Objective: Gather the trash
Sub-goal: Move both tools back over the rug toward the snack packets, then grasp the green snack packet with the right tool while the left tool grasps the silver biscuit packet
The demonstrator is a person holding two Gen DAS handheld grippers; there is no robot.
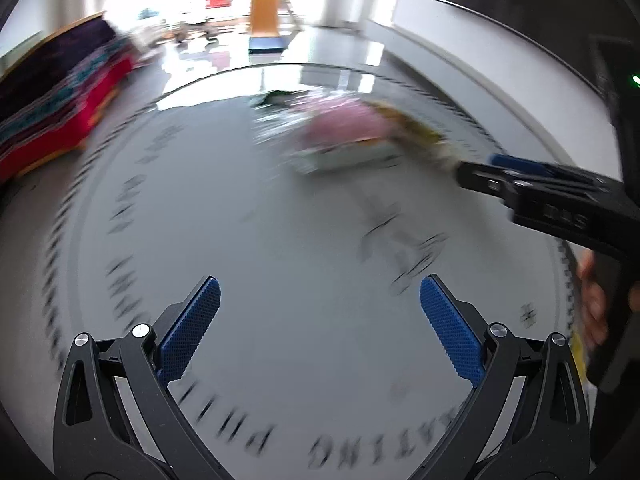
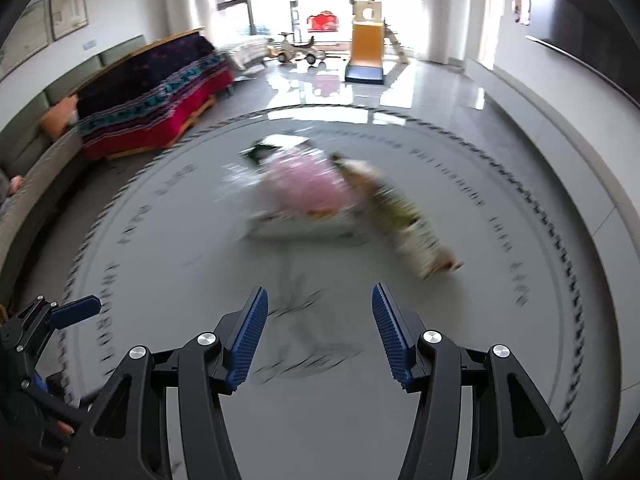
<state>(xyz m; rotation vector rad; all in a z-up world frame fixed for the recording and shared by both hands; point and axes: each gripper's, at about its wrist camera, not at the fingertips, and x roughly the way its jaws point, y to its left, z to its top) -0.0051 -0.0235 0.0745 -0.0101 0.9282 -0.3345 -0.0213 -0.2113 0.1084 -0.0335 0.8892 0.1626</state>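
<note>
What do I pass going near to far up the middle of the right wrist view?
Right gripper, open and empty → round grey rug → blurred pile of wrappers → glossy floor → yellow slide.

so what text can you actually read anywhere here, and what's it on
"ATING": end of a word, seen upside down, in the ring of lettering on the round grey surface; a tentative reading.
"PHI": start of the word beside it, the rest smeared.
All other ring lettering, in both views: too blurred to read.
Mark on the side of the right tongs: too blurred to read.
Print on the trash packets: too blurred to read.
</note>
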